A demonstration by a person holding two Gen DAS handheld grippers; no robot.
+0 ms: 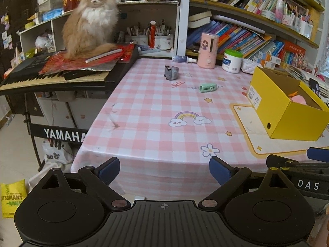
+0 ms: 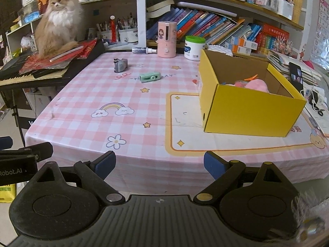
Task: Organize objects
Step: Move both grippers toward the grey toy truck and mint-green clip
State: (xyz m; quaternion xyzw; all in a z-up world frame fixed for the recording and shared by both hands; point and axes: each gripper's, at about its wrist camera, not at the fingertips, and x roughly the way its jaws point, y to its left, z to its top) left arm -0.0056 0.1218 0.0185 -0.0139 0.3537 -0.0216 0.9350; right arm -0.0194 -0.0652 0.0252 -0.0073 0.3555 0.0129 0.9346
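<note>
Nearest, the left gripper and the right gripper hang side by side at the front edge of the counter. Both have their jaws wide with nothing between them. I judge they are held back here so the whole counter can be looked over before a pick.

Farther in, the yellow box stands open on the cream mat on the right side, probably so that loose things can be dropped in from above. Something pink and soft already lies inside it.

Beyond the middle of the counter lie two loose things, well apart from the box: the green item and, behind it, the grey toy. These seem to be what is left to sort.

At the back edge stand a pink dispenser and a white jar, and a cat sits on the keyboard to the left.

The right view looks deeper into the box and shows a phone behind it. The left view shows more of the keyboard stand and the floor.
</note>
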